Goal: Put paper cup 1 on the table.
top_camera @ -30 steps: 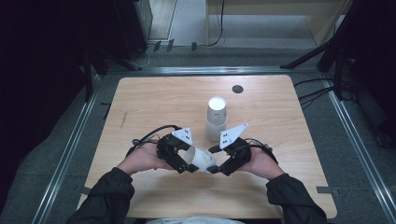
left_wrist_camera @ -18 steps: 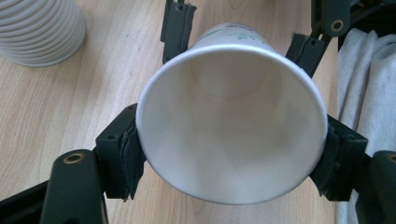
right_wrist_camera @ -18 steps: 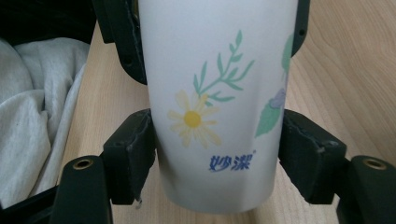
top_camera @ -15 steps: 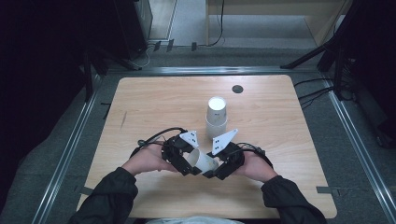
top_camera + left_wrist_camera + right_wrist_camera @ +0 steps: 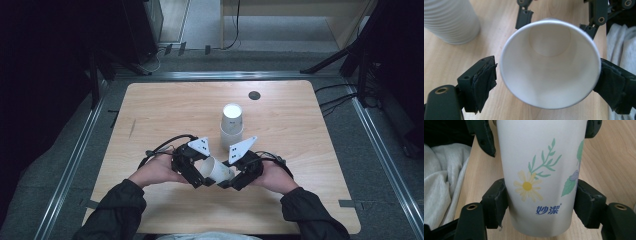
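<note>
Nearest the person, a white paper cup (image 5: 218, 170) lies on its side above the wooden table (image 5: 300, 125), between both grippers. The right gripper (image 5: 238, 178) has just been closing and its pads clamp the cup's base end. The left gripper (image 5: 196, 172) has just been opening; its jaws flank the rim, one pad clear. Farther off stands a stack of cups (image 5: 232, 124).

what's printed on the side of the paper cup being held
White paper cup with a yellow-centred daisy, green leafy sprigs, a bluish flower and blue Chinese characters; clearest in the right gripper view.
</note>
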Demonstrator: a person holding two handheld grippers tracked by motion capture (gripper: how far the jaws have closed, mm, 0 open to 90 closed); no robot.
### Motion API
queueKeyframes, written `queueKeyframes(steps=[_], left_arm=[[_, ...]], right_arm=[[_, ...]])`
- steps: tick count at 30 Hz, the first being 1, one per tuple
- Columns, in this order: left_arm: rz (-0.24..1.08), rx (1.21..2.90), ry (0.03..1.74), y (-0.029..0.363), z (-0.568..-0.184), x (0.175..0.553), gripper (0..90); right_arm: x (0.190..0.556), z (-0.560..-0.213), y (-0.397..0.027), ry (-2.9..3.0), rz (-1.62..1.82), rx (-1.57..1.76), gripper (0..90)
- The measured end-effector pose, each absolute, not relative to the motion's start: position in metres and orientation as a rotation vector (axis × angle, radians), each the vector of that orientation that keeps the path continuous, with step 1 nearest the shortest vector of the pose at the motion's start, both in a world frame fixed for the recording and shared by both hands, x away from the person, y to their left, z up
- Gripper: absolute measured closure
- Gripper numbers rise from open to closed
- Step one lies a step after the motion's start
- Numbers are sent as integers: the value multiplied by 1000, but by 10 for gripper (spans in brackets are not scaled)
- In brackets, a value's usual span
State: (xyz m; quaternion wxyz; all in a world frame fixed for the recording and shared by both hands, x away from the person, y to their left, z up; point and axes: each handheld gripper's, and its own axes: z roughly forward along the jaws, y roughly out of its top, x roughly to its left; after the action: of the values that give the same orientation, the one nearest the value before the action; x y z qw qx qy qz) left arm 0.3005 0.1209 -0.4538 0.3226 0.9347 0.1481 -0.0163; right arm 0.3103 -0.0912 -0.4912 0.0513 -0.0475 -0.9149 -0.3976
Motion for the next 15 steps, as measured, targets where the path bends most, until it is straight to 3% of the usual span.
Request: queueKeyframes(steps=[15], left_arm=[[-20, 2302, 434, 140, -446, 301, 116]], right_arm=[[316, -476, -105, -2710, -1367, -198, 339]])
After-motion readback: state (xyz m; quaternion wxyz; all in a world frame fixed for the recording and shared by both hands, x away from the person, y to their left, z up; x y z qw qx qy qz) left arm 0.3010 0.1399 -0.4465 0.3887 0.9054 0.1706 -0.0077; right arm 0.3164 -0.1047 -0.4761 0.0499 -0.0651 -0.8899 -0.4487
